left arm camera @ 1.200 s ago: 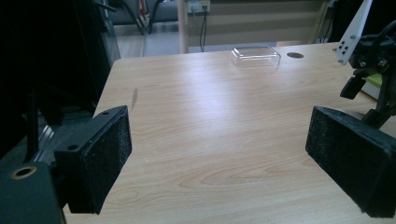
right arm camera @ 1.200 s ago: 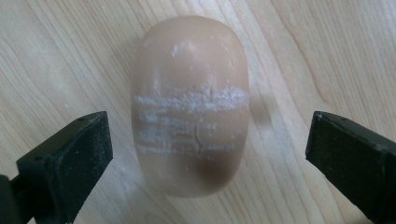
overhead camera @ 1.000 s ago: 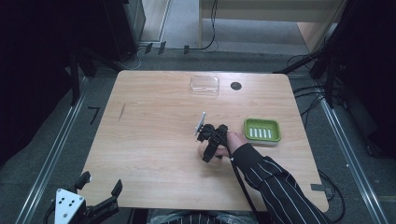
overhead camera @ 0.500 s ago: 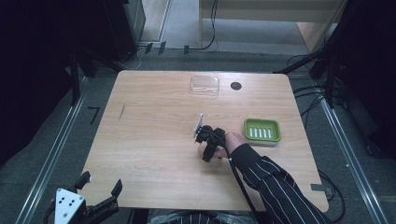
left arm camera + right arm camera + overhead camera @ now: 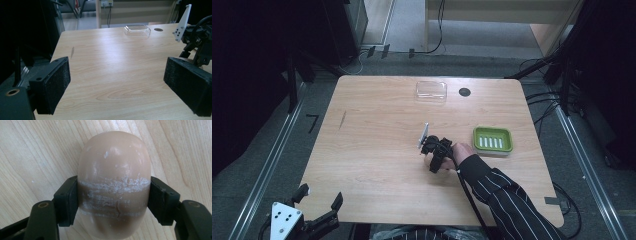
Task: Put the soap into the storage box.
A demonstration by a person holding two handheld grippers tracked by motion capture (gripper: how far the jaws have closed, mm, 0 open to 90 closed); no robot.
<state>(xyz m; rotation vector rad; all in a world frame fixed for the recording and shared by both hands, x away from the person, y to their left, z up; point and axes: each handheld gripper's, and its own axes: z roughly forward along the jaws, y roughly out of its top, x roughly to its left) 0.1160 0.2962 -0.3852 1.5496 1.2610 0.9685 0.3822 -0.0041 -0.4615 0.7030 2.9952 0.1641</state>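
At the bottom left of the high view our left tool [image 5: 319, 212] hangs off the near bench [image 5: 377, 170] edge, its jaws spread wide with nothing between them. Just right of frame centre, our right tool [image 5: 428, 148] has just been closing, and its pads now clamp the tan soap bar [image 5: 113, 182] lying flat on the wood. We judge the grasp step done; next comes a straight lift and a carry right to the green soap dish [image 5: 492, 139]. Farther up, a clear lid [image 5: 431, 91] sits near the far edge.
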